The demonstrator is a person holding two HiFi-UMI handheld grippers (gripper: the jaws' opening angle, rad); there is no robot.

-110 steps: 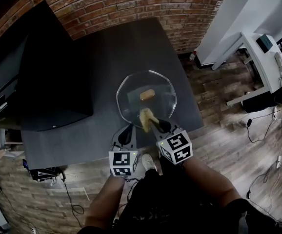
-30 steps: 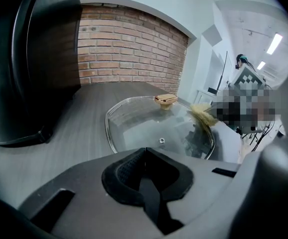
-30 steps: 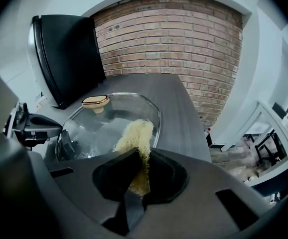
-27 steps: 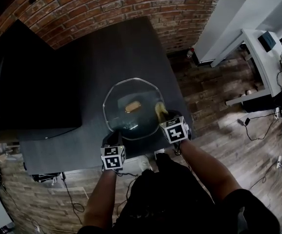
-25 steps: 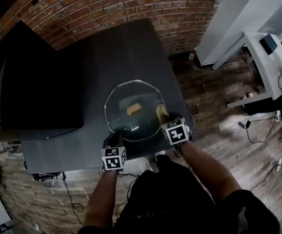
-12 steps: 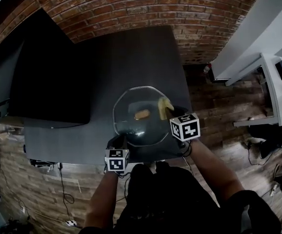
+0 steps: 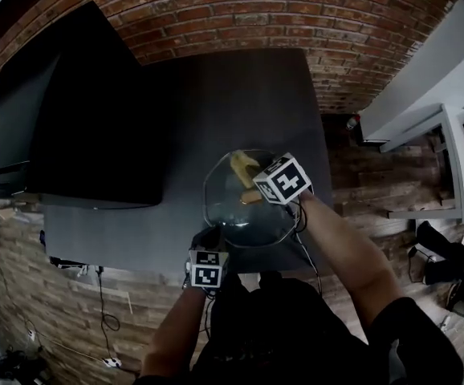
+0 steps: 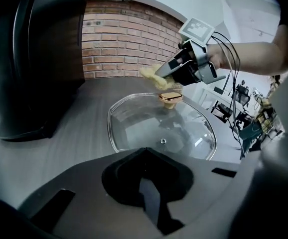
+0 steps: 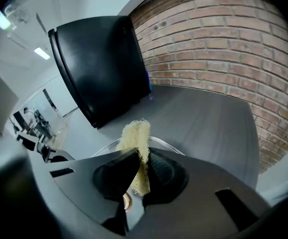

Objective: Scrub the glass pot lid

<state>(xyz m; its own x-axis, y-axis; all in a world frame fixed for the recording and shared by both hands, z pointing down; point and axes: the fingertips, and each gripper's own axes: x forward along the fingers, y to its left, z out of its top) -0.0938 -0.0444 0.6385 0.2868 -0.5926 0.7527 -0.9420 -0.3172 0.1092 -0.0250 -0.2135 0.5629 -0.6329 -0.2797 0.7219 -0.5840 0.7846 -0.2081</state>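
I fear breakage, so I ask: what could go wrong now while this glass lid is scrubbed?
The clear glass pot lid lies close to the dark grey table's front edge, so a hard push may slide it off. The left tool seems to pinch only the lid's near rim, so its hold may slip. The yellow scrub pad may pull out of the right tool.

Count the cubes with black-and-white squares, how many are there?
2. One cube rides the left hand-held gripper at the glass pot lid's near edge; the other cube rides the right hand-held gripper above the lid. None seems hidden.
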